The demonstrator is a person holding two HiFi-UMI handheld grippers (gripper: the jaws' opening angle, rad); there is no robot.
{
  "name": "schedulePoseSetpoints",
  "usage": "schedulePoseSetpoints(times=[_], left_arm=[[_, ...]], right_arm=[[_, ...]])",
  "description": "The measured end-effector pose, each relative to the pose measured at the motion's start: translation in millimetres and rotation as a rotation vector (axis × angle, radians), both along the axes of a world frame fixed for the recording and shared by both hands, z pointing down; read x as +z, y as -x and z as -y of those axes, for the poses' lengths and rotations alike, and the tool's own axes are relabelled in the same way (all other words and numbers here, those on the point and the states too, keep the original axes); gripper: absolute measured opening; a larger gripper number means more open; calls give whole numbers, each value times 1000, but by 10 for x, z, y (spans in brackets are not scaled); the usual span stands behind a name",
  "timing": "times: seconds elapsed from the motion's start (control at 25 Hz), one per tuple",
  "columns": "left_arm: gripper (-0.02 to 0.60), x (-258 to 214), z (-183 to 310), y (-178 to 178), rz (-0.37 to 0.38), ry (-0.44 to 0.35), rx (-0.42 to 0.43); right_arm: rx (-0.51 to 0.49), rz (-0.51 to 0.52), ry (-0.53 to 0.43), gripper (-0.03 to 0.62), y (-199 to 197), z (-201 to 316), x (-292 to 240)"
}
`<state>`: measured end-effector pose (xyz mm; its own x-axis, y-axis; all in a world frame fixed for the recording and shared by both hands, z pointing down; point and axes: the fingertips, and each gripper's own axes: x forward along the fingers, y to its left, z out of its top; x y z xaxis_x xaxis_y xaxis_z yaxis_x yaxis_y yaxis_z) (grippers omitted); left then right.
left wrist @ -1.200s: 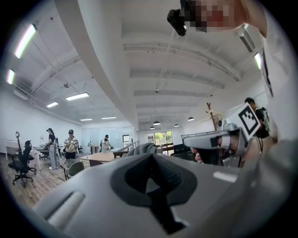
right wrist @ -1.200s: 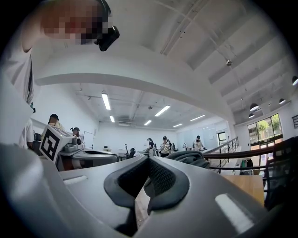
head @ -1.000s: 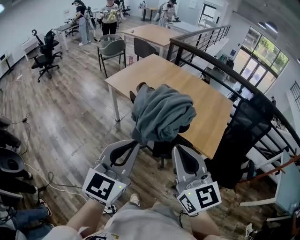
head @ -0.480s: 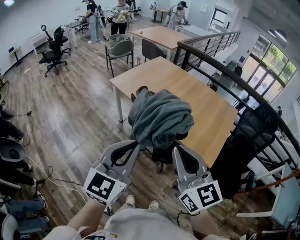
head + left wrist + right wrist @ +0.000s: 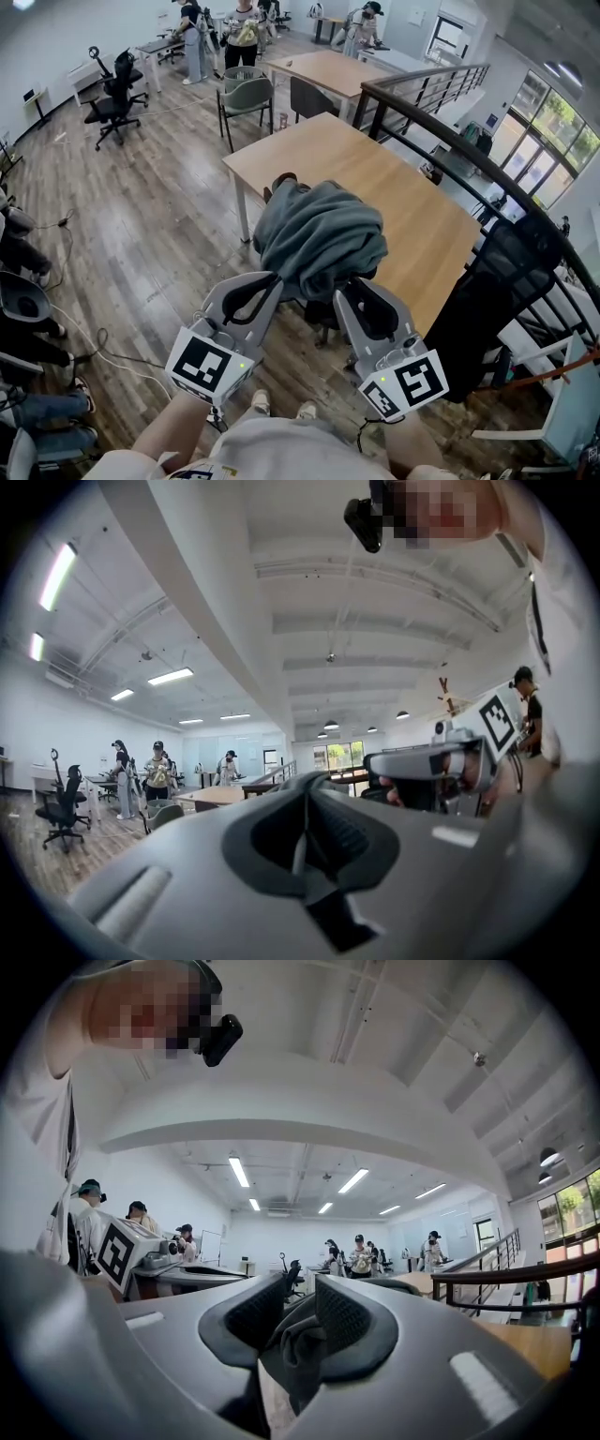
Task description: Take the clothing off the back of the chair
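Observation:
A bunched grey-green garment [image 5: 319,234] hangs over the back of a dark chair [image 5: 323,309] beside the wooden table [image 5: 422,216]. My left gripper [image 5: 270,278] holds the garment's lower left edge. In the left gripper view its jaws [image 5: 303,794] are almost together and just opening, with only a thin sliver between the pads. My right gripper [image 5: 345,286] has the lower right edge. Its jaws [image 5: 300,1302] are opening, and a fold of the grey cloth [image 5: 295,1344] still fills the gap between the pads.
A black railing [image 5: 450,141] runs behind the table, and a black mesh chair [image 5: 497,281] stands at its right end. A green chair [image 5: 248,94], a second table [image 5: 328,70], an office chair [image 5: 117,89] and several people are farther back. Cables lie on the floor at left.
Both grippers have shifted slightly with the garment's lower edge, and the right gripper has turned inward to the left. The bundle still sits over the chair back.

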<state>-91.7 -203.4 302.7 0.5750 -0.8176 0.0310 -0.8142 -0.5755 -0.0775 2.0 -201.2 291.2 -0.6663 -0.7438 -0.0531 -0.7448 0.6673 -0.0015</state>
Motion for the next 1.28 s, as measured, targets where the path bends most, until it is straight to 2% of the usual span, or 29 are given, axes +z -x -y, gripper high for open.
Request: schedulePoseSetpoints(times=[0.16,0.28,0.4,0.6,0.8,1.0,1.28], left_arm=[[15,-158,112,7,8,-44,-10],[57,-252,250,33,35,-110,-10],[71,-400,404,34,18,-144,1],[152,-547,687,46,48,-168,0],[213,-358,947,91,65,-112,4],[245,-58,1129,69,30,-36,55],[305,509,1325,24,69,85,75]], right_arm=[[-18,-13,-36,203,-78,162,-218],[-12,-15,-69,259,-207,327,-381],[-25,-6,-87,312,-335,493,-507],[-51,-40,-85,417,-444,787,-546],[-84,-43,-13,481,-478,1056,-293],[-114,-39,91,510,-469,1301,137],[-138,-88,192,552,-411,1505,694]])
